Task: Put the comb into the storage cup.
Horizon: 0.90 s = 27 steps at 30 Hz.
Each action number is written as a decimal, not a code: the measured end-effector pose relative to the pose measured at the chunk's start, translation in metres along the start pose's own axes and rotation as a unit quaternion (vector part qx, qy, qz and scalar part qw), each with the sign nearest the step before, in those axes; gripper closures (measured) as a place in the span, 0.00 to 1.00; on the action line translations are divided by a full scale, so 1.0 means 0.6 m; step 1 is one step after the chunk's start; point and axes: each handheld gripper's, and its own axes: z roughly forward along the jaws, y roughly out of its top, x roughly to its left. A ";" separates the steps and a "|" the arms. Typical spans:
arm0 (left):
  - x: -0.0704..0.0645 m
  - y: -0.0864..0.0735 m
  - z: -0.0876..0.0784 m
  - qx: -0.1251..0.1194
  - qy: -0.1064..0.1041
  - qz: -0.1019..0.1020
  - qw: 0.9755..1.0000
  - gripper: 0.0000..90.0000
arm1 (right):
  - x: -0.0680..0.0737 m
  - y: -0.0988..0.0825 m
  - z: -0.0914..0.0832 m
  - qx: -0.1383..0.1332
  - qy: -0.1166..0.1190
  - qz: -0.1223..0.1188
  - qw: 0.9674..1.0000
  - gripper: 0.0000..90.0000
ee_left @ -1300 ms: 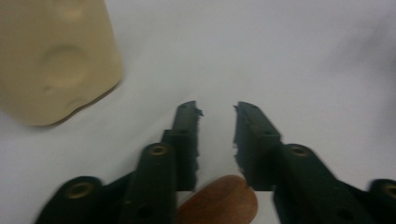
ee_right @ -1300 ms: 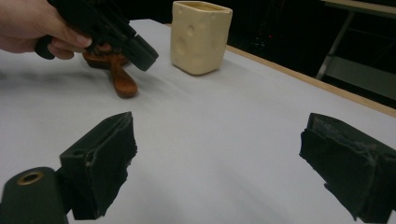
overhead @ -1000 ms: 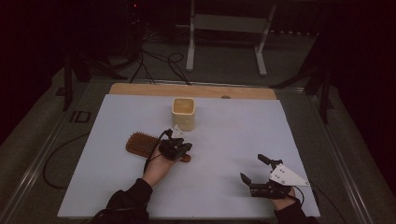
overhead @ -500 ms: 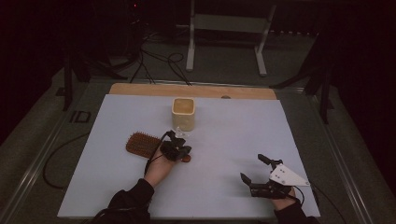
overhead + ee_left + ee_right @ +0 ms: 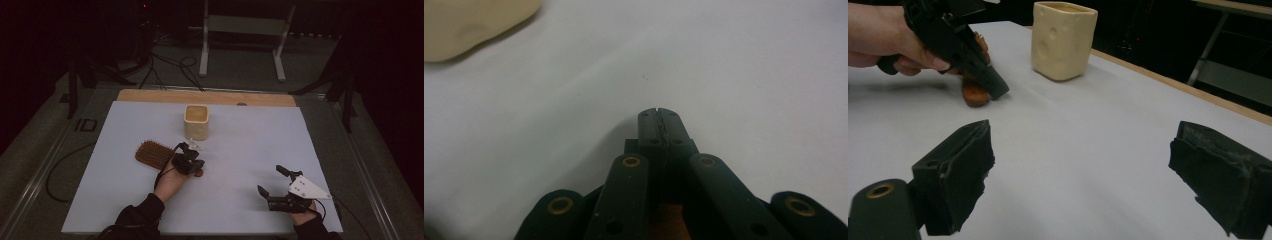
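Nothing on the tabletop (image 5: 125,200) has shifted since the earlier frames: both hands sit where they were, and the hairbrush (image 5: 154,153) and the cup (image 5: 196,121) lie in the same spots.

Seen from the high view, the left gripper (image 5: 194,161) rests low over the handle end of the hairbrush, near the middle of the pale, smooth, matte sheet that covers the tabletop. Its own view shows the two black fingers (image 5: 649,131) clenched flat against each other, their ribbed inner faces meeting in a thin seam, with a sliver of brown wood just below them; whether they pinch the wood cannot be told. From the right gripper view, the rounded, reddish-brown wooden handle tip (image 5: 973,95) pokes out from under that gripper, touching the surface.

The brush head is an oval paddle, brown and stippled with bristles, lying to the left of the hand. Just beyond it stands the cream cup, a squarish block with rounded corners and shallow dimples in its walls (image 5: 1063,42).

The right gripper (image 5: 274,181) sits well apart, near the front right corner, its fingers (image 5: 960,172) released wide, their rough dark pads chipped at the edges, with bare surface between them.
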 end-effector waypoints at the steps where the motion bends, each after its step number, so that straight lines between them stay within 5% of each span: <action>1: -0.002 -0.002 -0.001 -0.001 0.000 0.000 1.000 1.00 | 0.000 0.000 0.000 -0.001 -0.001 -0.001 1.000 0.11; 15: -0.020 -0.043 -0.037 0.025 -0.003 0.017 1.000 1.00 | 0.000 0.000 0.001 0.000 -0.001 0.000 1.000 0.11; 27: -0.013 -0.090 -0.086 0.038 0.011 0.015 0.999 1.00 | -0.001 0.000 0.002 0.004 0.001 0.006 1.000 0.11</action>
